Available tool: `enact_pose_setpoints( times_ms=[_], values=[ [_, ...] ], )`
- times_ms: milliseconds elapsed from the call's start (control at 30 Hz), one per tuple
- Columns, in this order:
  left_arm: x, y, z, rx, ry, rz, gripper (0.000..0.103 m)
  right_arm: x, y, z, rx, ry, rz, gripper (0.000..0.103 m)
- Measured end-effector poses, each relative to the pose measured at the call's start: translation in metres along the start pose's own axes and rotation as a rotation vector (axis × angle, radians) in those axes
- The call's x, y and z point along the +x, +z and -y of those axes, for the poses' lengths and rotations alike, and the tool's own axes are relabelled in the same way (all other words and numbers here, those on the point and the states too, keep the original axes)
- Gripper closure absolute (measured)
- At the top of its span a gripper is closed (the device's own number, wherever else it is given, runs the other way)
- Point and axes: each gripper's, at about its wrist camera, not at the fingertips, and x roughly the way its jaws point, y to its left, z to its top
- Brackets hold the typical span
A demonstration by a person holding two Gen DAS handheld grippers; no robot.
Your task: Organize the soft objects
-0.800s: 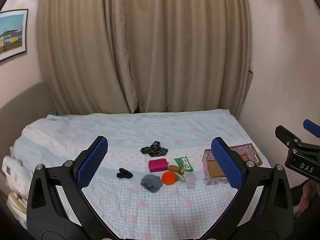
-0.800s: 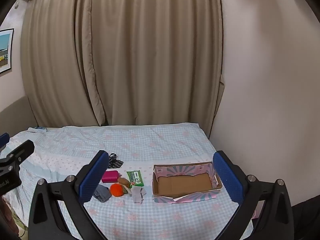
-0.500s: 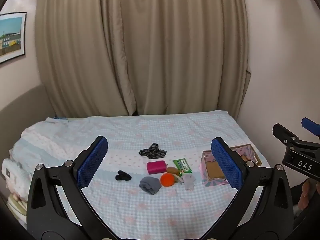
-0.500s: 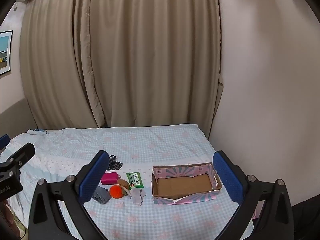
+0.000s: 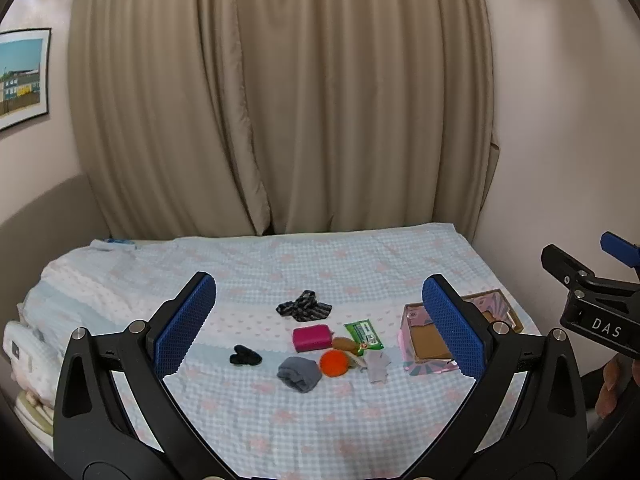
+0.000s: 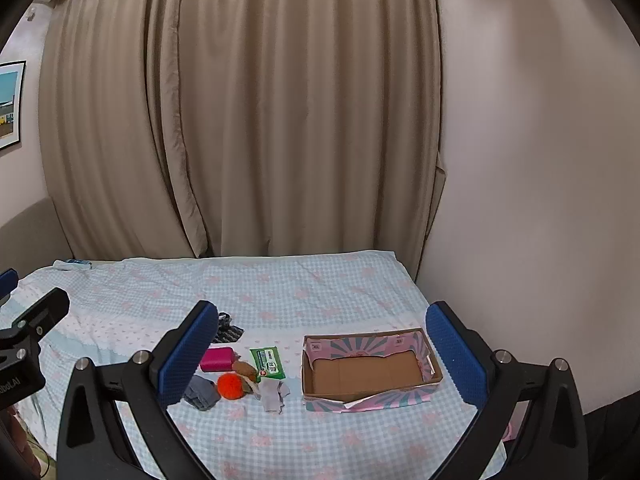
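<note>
Soft things lie in a cluster mid-bed: a striped dark cloth (image 5: 304, 309), a pink pouch (image 5: 312, 338), a small black sock (image 5: 245, 357), a grey folded sock (image 5: 299, 373), an orange plush ball (image 5: 334, 363), a brown plush piece (image 5: 345, 345), a green wipes pack (image 5: 364, 335) and a pale grey cloth (image 5: 377, 365). An open pink cardboard box (image 6: 372, 370) sits to their right, empty inside. My left gripper (image 5: 316, 328) and right gripper (image 6: 320, 354) are both open and empty, held above the bed's near side, well short of the objects.
The bed (image 5: 280, 264) has a light blue checked cover. Beige curtains (image 5: 280, 100) hang behind it and a wall (image 6: 540, 160) runs along the right side. A framed picture (image 5: 22, 76) hangs at left. Pillows (image 5: 24, 352) lie at the bed's left edge.
Both grippers have drifted slightly up and back, so the objects sit a little lower and smaller in view. Both stay open. Nothing on the bed has moved.
</note>
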Motion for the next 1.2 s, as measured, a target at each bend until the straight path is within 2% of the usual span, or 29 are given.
enact_pose_setpoints(
  times_ms=[1200],
  values=[
    [0.006, 0.002, 0.0, -0.023, 0.012, -0.011, 0.001, 0.01, -0.007, -0.006, -0.005, 0.015, 0.004, 0.0]
  ],
)
